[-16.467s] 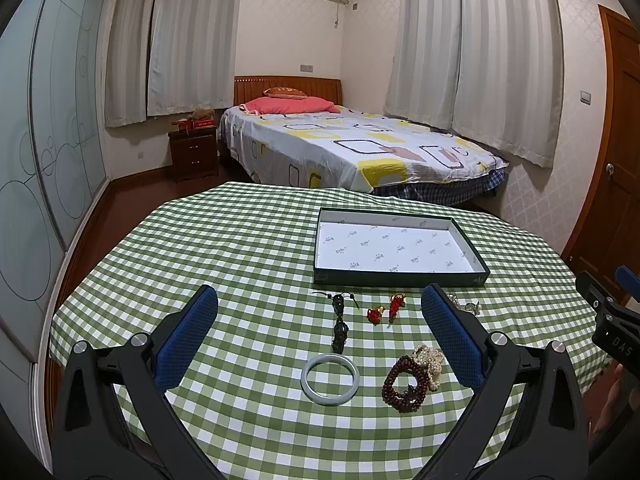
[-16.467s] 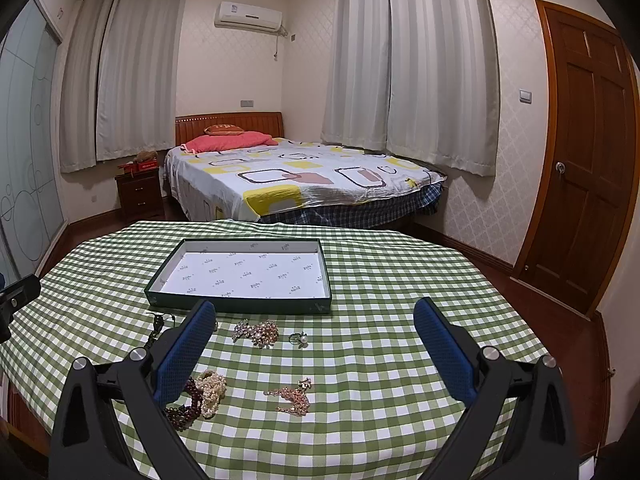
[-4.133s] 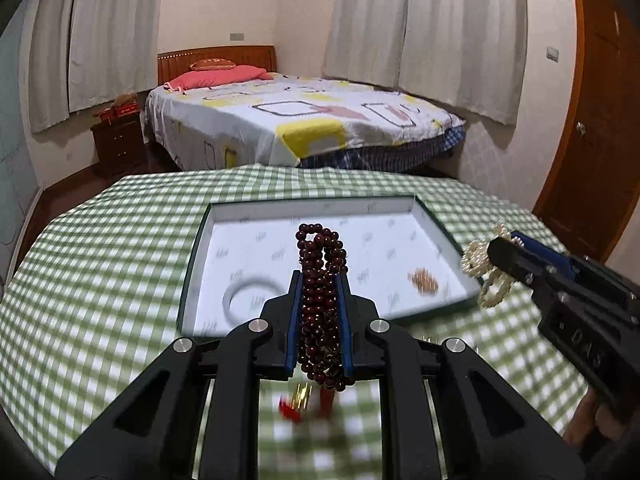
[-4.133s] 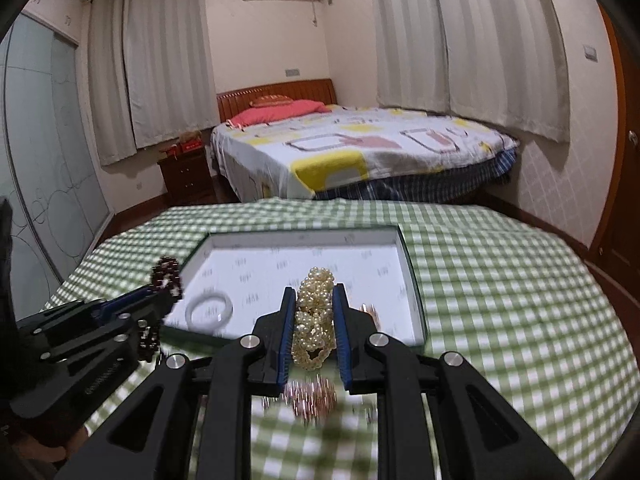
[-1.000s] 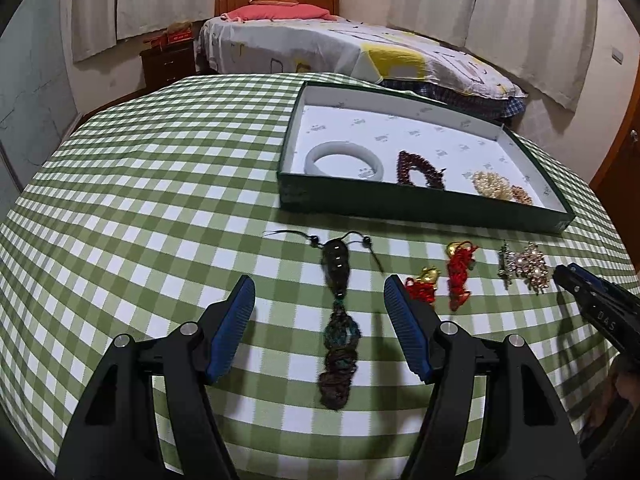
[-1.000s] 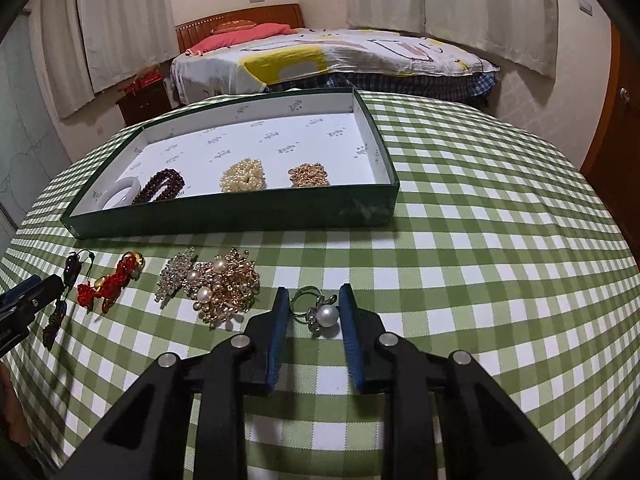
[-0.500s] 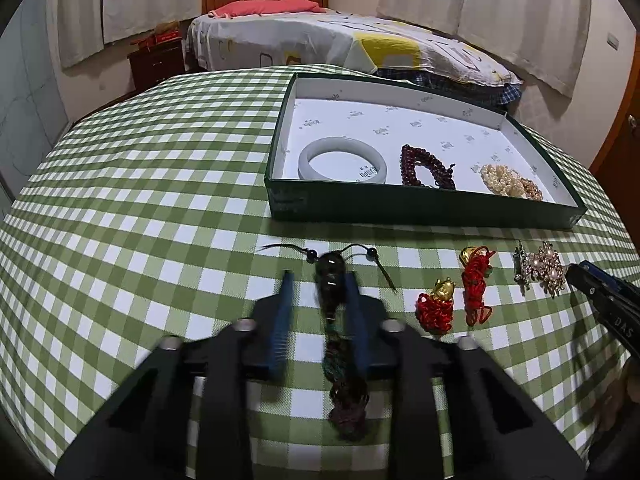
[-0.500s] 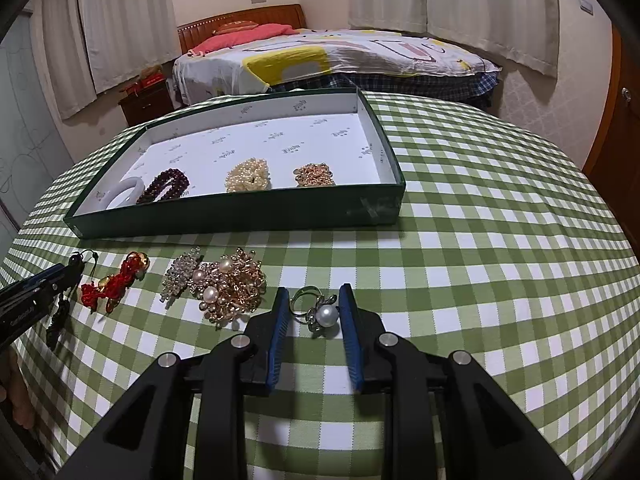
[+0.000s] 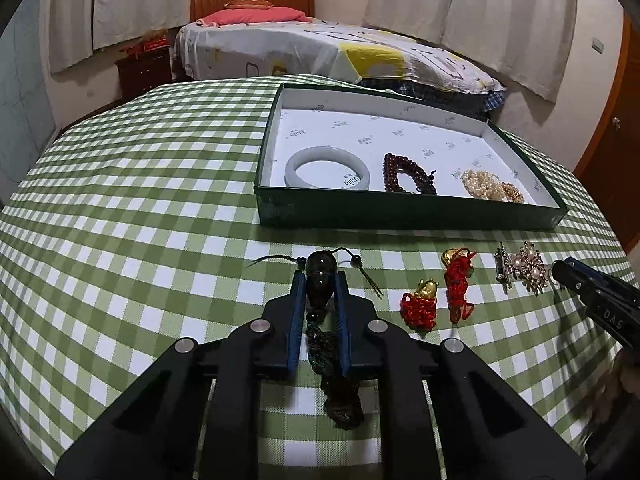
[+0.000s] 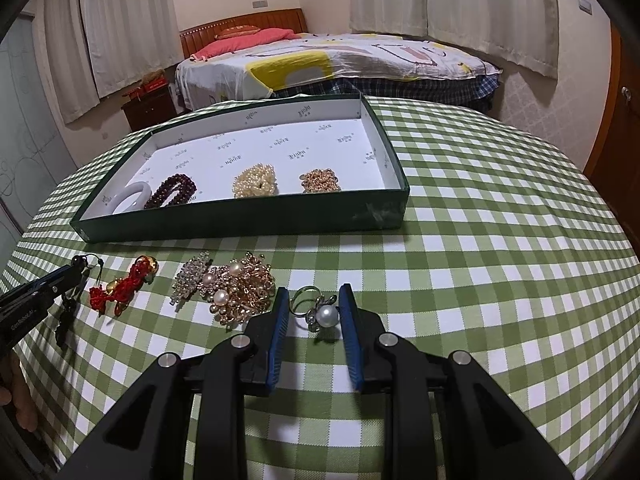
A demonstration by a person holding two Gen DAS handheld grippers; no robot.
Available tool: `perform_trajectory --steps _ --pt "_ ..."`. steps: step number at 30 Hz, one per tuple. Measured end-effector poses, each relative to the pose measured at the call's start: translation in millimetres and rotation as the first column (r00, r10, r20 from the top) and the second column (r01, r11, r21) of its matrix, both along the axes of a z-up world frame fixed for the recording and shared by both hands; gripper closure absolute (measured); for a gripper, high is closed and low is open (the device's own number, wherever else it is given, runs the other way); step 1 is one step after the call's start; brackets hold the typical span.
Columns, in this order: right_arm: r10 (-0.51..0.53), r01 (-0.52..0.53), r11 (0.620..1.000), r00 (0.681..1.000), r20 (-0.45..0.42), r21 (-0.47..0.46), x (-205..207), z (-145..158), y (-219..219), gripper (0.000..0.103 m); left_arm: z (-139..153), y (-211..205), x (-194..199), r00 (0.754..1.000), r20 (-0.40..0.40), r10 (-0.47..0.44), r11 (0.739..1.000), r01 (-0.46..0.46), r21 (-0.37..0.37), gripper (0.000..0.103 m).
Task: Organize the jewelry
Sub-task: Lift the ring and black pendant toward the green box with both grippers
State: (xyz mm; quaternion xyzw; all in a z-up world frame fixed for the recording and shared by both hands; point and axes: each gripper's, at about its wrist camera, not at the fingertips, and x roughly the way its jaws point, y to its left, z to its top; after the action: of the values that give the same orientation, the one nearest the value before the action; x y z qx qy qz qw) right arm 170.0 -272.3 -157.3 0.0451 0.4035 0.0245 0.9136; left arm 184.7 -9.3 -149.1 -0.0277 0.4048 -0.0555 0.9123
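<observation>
My left gripper [image 9: 320, 278] is shut on a dark pendant [image 9: 320, 276] with a knotted tassel [image 9: 338, 380], low over the checked cloth. My right gripper [image 10: 314, 300] is shut on a pearl ring [image 10: 320, 312], which rests on the cloth. The green tray [image 9: 400, 216] holds a pale jade bangle [image 9: 327, 167], dark red beads [image 9: 406, 172], a pearl bracelet [image 9: 482, 184] and a gold chain [image 10: 320, 180]. Red-and-gold charms [image 9: 440, 288] and a pearl-and-crystal brooch cluster [image 10: 230, 286] lie on the cloth in front of the tray.
The round table has a green checked cloth [image 9: 120, 220], its edge curving away left and right. A bed [image 9: 320, 48] stands behind the table, a wooden door [image 10: 616, 100] at the right. The right gripper shows at the right edge of the left wrist view [image 9: 600, 300].
My left gripper has closed from wide open onto the dark pendant. My right gripper stays closed around the pearl ring. Earlier, bangle, beads and pearls went into the tray.
</observation>
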Motion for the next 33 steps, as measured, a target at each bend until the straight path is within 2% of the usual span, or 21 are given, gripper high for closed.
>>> perform_trajectory --steps 11,21,29,33 --pt "0.005 -0.005 1.0 1.0 0.026 0.004 -5 10 1 0.077 13 -1 -2 1.0 0.023 0.007 1.0 -0.008 0.02 0.088" --pt "0.011 -0.015 0.999 0.992 0.123 0.034 -5 52 2 0.077 56 -4 -3 0.993 0.113 -0.013 1.0 0.015 -0.011 0.088" --pt "0.031 -0.038 0.999 0.975 0.218 0.028 29 87 2 0.077 92 -15 33 0.981 0.191 -0.022 0.998 0.034 -0.058 0.088" --pt "0.037 -0.045 0.999 0.972 0.234 0.03 55 89 2 0.077 98 -22 61 0.976 0.215 -0.023 0.998 0.034 -0.046 0.088"
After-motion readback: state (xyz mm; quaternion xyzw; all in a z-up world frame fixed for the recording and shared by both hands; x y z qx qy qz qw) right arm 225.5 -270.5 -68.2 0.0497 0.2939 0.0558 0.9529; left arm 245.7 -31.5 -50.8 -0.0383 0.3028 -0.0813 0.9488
